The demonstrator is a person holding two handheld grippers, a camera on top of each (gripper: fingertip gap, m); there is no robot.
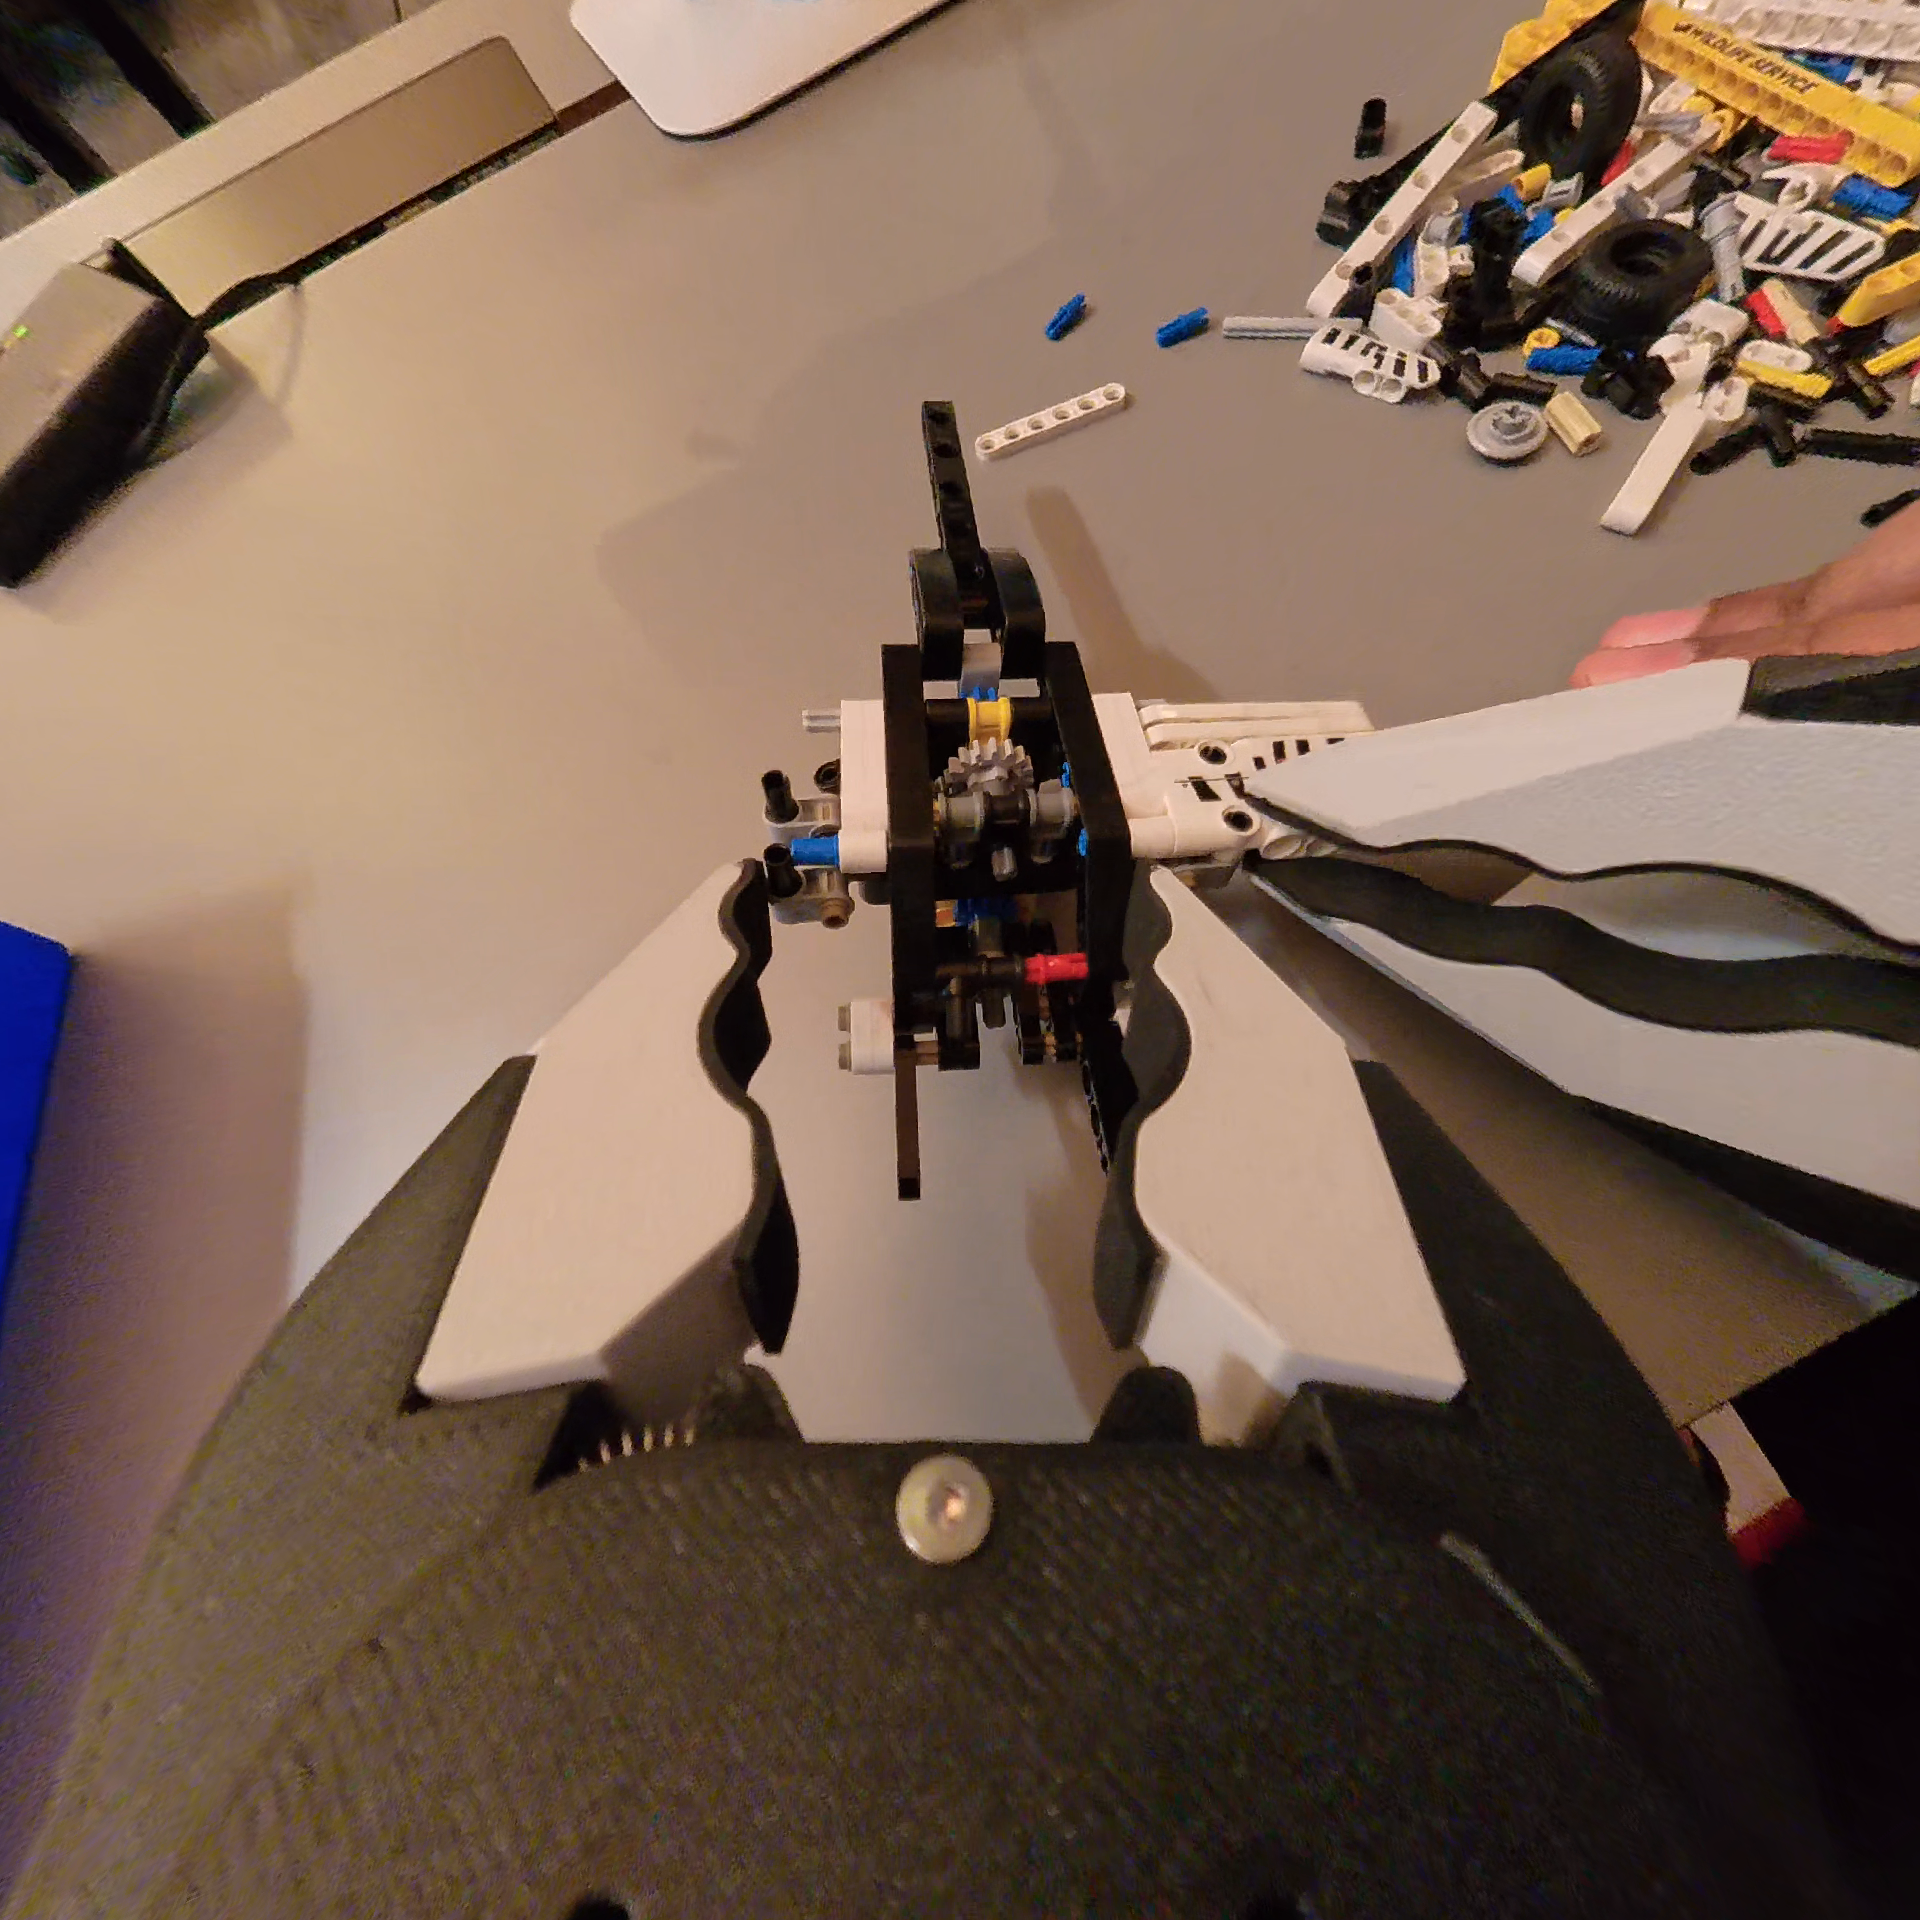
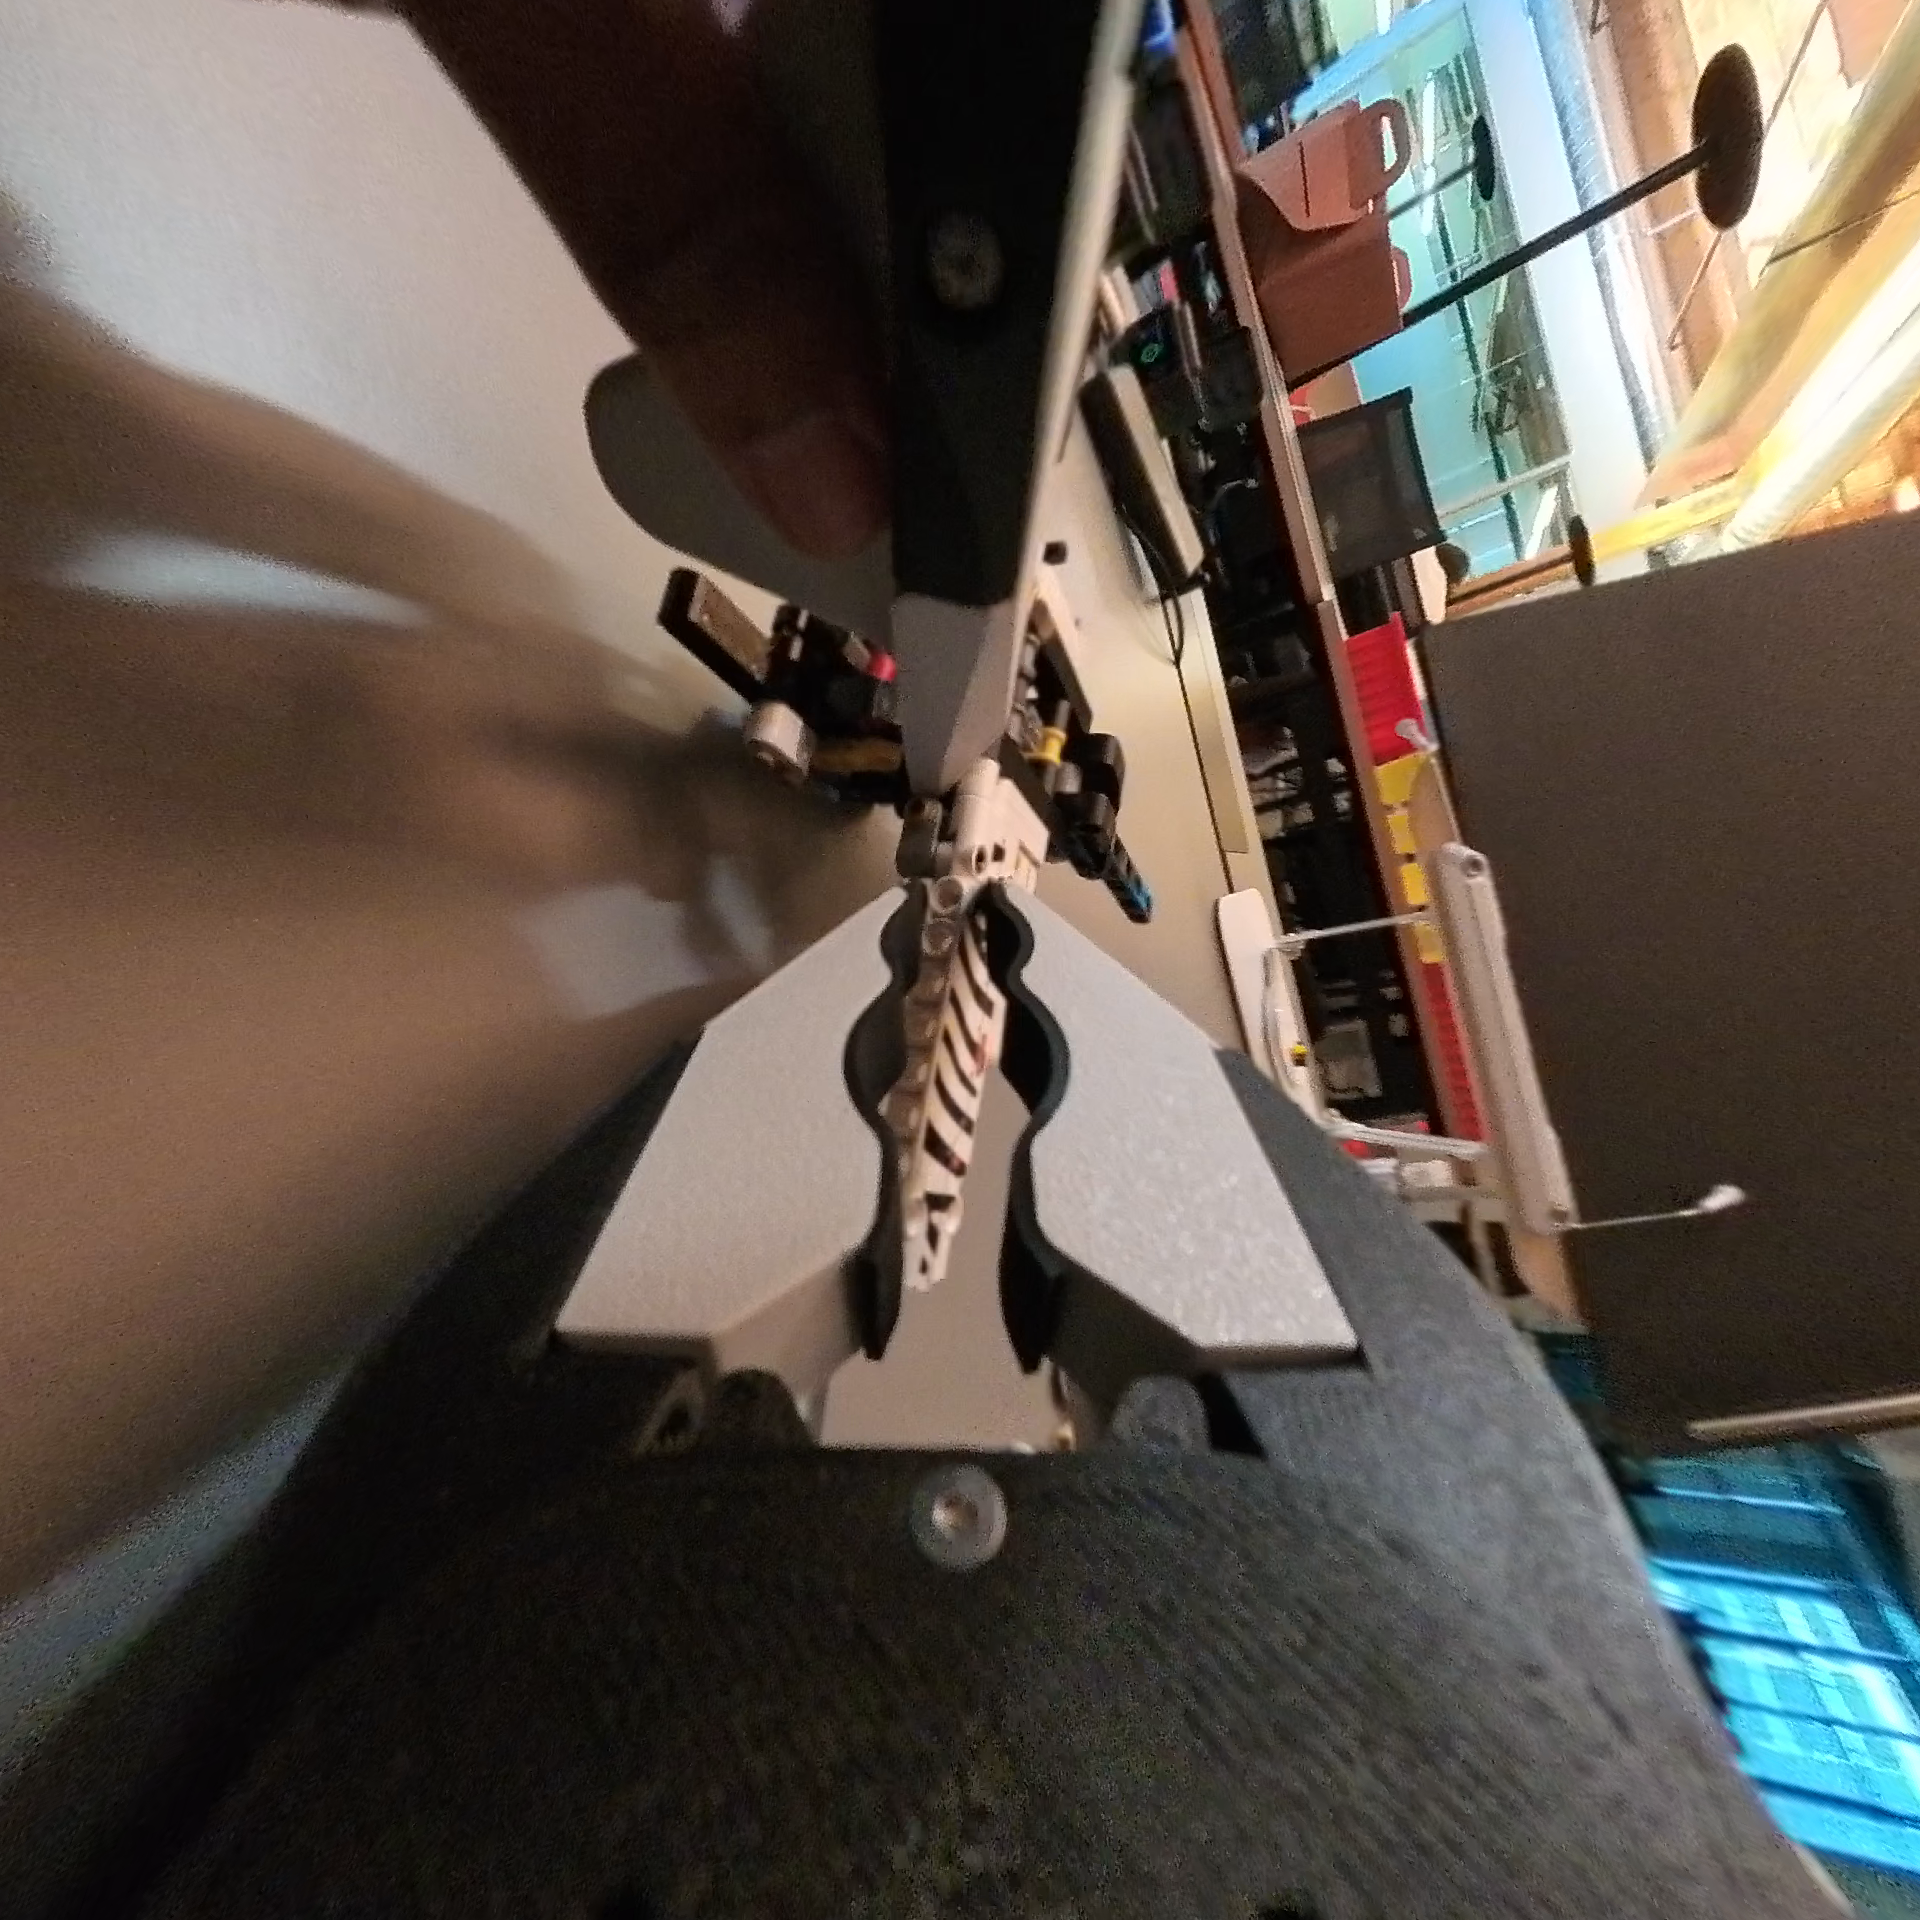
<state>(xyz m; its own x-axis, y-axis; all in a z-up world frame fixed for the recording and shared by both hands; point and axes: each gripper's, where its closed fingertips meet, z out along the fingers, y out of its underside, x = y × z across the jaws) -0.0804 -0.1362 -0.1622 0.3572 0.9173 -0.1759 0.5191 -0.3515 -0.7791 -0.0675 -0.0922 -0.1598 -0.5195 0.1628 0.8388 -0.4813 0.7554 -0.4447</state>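
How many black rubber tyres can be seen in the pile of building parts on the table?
2: one tyre lies at the far end of the pile, beside the yellow beams; the other tyre lies nearer, among white beams. More may be buried.

grey fingers (image 1: 623, 1143), wavy black pads (image 1: 743, 997), silver screw (image 1: 943, 1509)

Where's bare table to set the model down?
Bare grey table runs left of the brick model, between it and the dark box. Far right is crowded: loose brick pile. The right gripper blocks the model's right.

Loose brick pile (image 1: 1621, 239) far right — white beam (image 1: 1049, 420) apart.
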